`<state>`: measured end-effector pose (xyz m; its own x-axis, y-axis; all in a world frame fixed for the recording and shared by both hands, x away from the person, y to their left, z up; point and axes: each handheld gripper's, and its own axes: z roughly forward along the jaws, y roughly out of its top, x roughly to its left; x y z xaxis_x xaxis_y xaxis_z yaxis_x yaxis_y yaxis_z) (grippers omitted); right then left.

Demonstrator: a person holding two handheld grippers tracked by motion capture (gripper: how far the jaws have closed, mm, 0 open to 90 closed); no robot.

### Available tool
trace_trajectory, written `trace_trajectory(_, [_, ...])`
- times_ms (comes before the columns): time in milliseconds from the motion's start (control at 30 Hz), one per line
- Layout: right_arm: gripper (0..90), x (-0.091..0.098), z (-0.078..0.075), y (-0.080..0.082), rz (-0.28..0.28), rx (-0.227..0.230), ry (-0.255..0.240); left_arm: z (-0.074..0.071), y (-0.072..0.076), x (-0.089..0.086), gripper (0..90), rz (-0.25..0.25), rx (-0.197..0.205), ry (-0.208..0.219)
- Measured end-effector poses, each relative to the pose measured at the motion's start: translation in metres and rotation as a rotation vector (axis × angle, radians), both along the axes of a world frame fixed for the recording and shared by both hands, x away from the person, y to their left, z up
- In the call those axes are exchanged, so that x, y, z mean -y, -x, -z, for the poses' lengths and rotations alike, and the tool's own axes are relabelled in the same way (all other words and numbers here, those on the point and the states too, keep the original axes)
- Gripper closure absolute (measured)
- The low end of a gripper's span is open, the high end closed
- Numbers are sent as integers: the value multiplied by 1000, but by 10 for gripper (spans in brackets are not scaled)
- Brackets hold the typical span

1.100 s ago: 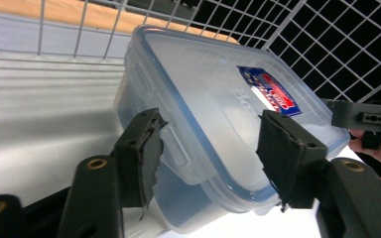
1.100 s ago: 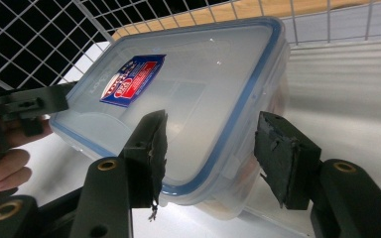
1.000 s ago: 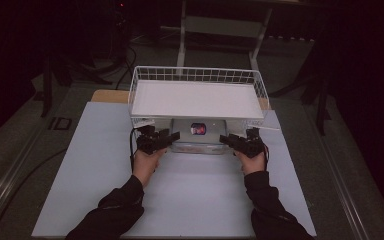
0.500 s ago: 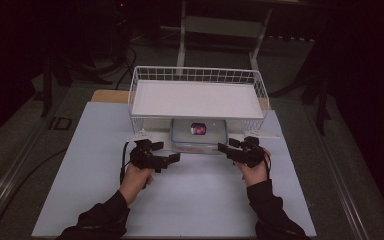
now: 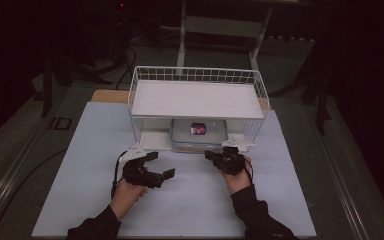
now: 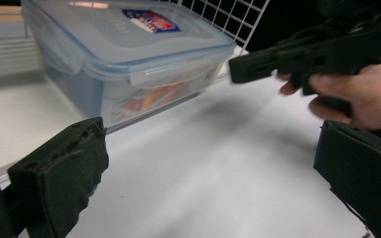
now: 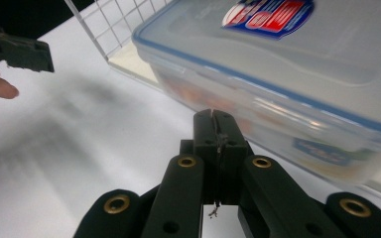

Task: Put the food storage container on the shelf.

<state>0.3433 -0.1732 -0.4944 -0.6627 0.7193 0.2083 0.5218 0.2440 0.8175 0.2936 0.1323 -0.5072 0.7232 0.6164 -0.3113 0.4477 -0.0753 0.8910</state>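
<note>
A clear plastic container [image 5: 198,132] with a blue-rimmed lid and a red and blue label sits under the white wire rack [image 5: 196,97], its front poking out. My left gripper [image 5: 163,164] rests on the white mat, left of and nearer than the container. Its jaws have just been opening and stand wide apart with nothing between them [image 6: 208,168]. My right gripper [image 5: 209,154] is just in front of the container's right corner. Its jaws have just closed and meet pad to pad, empty [image 7: 213,116]. The container [image 7: 287,64] lies close beyond them.
The wire rack carries a flat white shelf board on top and stands at the back of the white mat [image 5: 190,200]. The mat's front half is open room. Dark floor, cables and table legs surround the table.
Both hands have drawn back from the container toward the person, the left one farther. The left jaws have spread wide; the right jaws have come together.
</note>
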Motion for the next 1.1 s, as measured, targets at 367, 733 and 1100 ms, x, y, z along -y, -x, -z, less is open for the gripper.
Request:
trace_trajectory(367, [899,-21,11,-21,2,-19,46,-3,5,3,5,18,36,-20])
trace_trajectory(733, [899,-25,14,-44,55,-26,18,0,2,-2,5,25,26,-14])
trace_trajectory(1100, [899,-31,16,-63,76,-38,11,2,2,-3,5,25,25,-23])
